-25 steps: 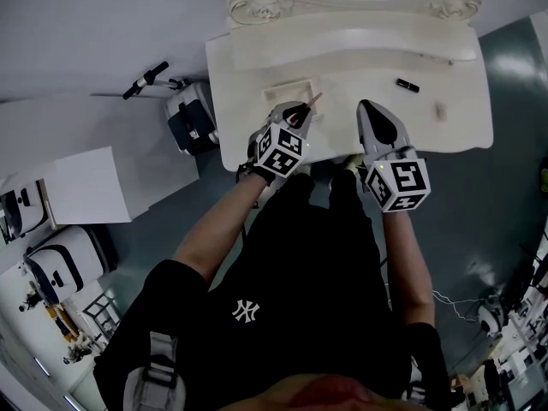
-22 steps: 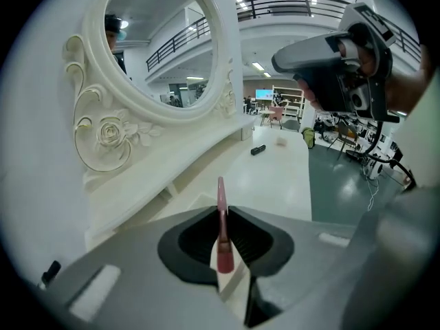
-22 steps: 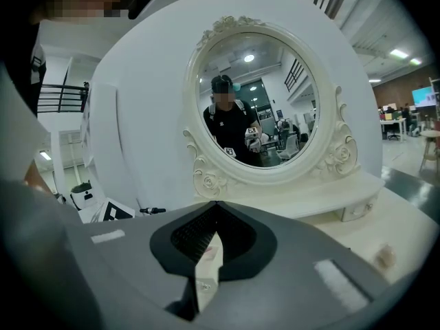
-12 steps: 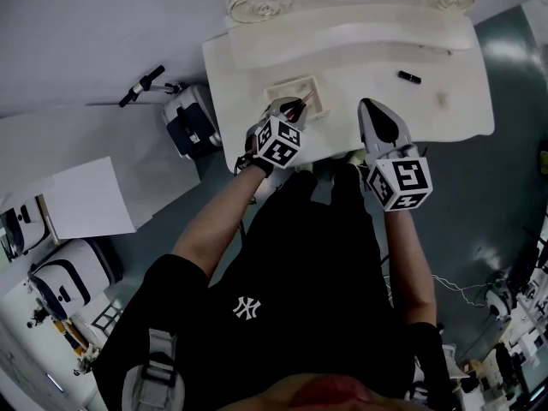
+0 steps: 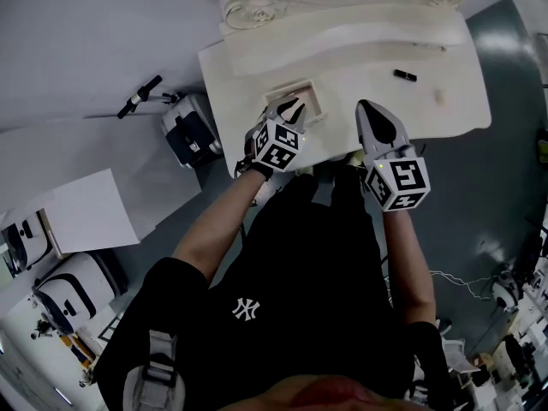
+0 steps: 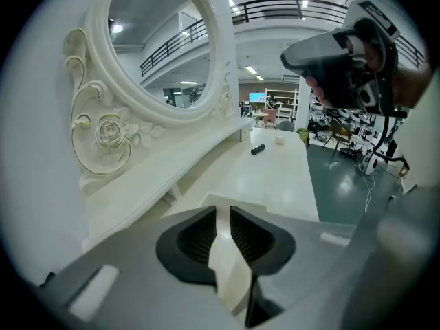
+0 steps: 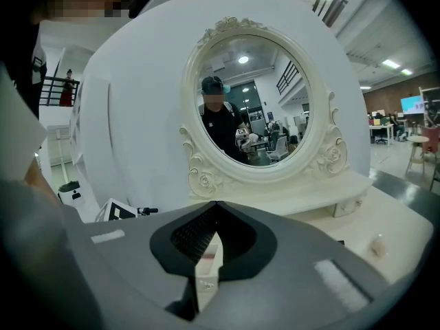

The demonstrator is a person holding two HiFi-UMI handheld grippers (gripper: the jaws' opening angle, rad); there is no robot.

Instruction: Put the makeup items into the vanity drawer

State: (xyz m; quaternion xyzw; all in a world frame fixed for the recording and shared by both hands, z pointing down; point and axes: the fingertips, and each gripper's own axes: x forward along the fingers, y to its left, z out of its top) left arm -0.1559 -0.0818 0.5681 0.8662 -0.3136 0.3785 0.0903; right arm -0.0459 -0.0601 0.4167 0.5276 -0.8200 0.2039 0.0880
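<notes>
The cream vanity top (image 5: pixel 360 54) has a small open drawer (image 5: pixel 301 93) set into its front left. My left gripper (image 5: pixel 291 107) hovers at the drawer's near edge. Its jaws stand a narrow gap apart, with only the cream top (image 6: pixel 275 174) showing between them, and I see nothing held. My right gripper (image 5: pixel 366 108) hangs over the front edge to the drawer's right, its tips meeting and nothing in them. A black tube (image 5: pixel 406 75), also the black tube (image 6: pixel 257 149), lies at the back right. A small pale item (image 5: pixel 441 98) rests beyond it.
An ornate oval mirror (image 7: pixel 251 105) rises behind the top, on a raised shelf (image 5: pixel 342 32). On the floor to the left are a black-and-white case (image 5: pixel 190 131) and a white box (image 5: pixel 86 204). The person's legs press against the vanity's front.
The left gripper has moved forward over the drawer. The thin red stick that poked out of its jaws no longer shows. The right gripper has stayed put.
</notes>
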